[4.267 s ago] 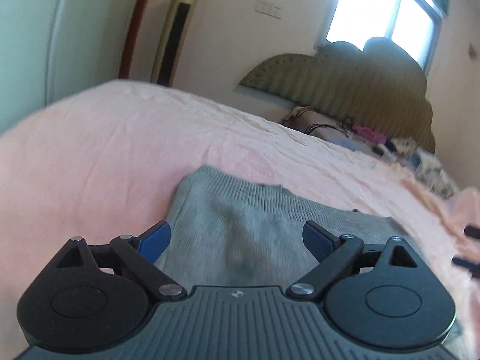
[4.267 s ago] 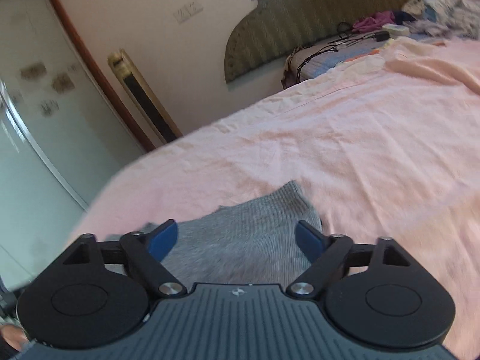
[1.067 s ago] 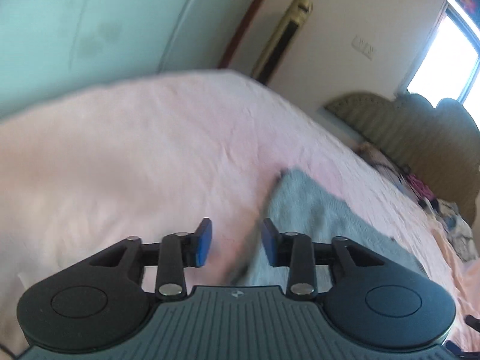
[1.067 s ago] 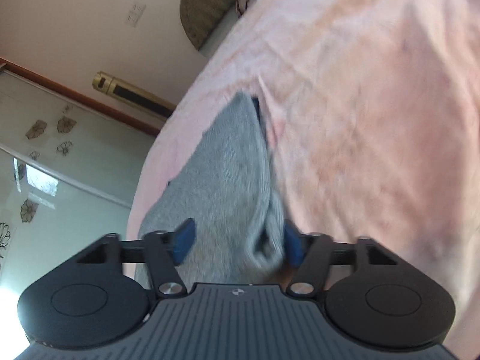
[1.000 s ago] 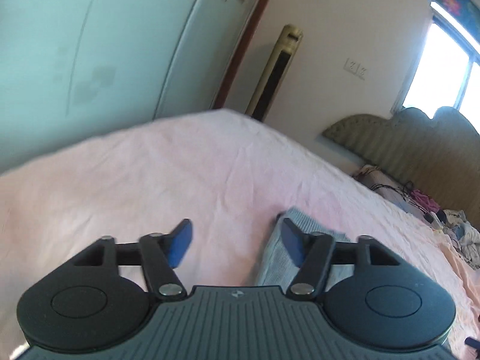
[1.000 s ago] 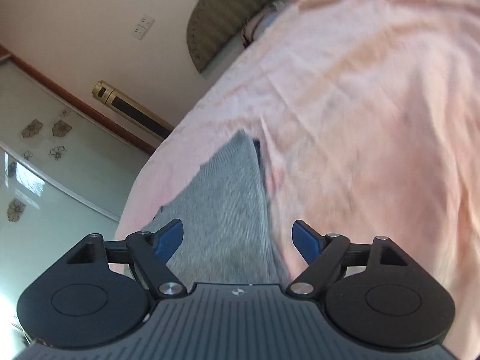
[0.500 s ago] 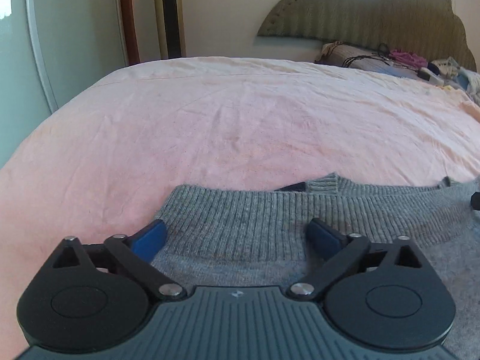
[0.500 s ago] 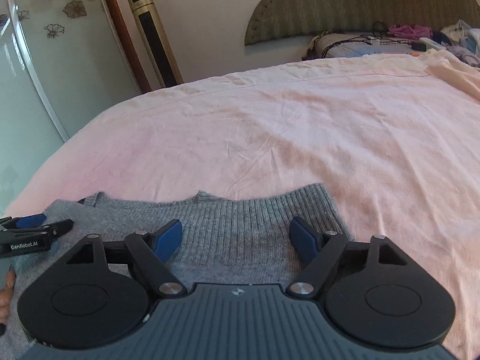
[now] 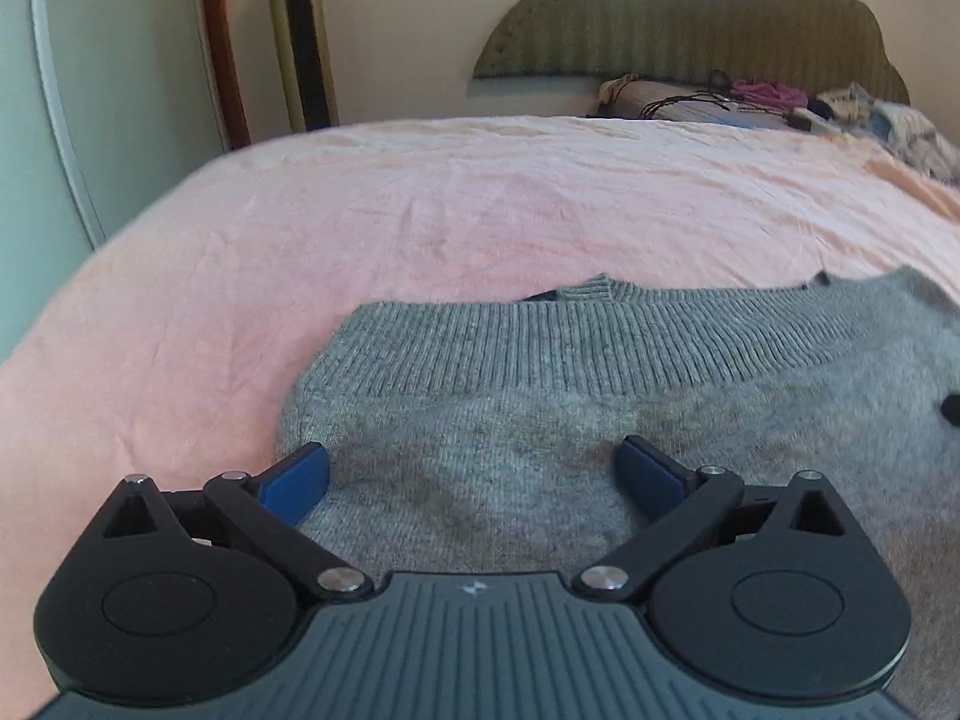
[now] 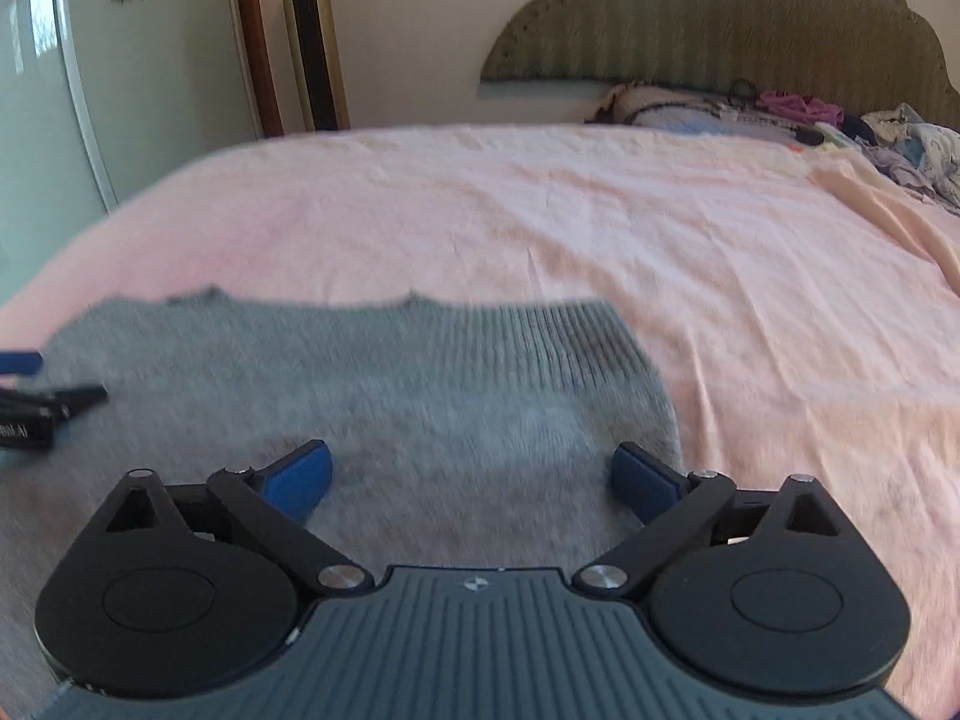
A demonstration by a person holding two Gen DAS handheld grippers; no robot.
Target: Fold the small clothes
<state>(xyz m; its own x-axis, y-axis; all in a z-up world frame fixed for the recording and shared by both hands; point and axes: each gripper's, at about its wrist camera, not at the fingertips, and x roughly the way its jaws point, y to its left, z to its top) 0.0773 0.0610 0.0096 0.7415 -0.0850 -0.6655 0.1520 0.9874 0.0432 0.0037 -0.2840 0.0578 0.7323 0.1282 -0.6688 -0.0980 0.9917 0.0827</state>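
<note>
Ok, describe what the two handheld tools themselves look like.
Both match: the left tool and right tool have blue finger pads on black linkage arms with silver pivot pins, two round black housings, and a ribbed dark grey body bearing a small white logo.

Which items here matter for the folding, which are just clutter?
Job:
- grey ribbed knit sweater, flat on the pink bedsheet
- left claw, open
- right claw, opening, nothing gripped

Clutter:
- loose clothes pile by the padded headboard
- gold tower fan
</note>
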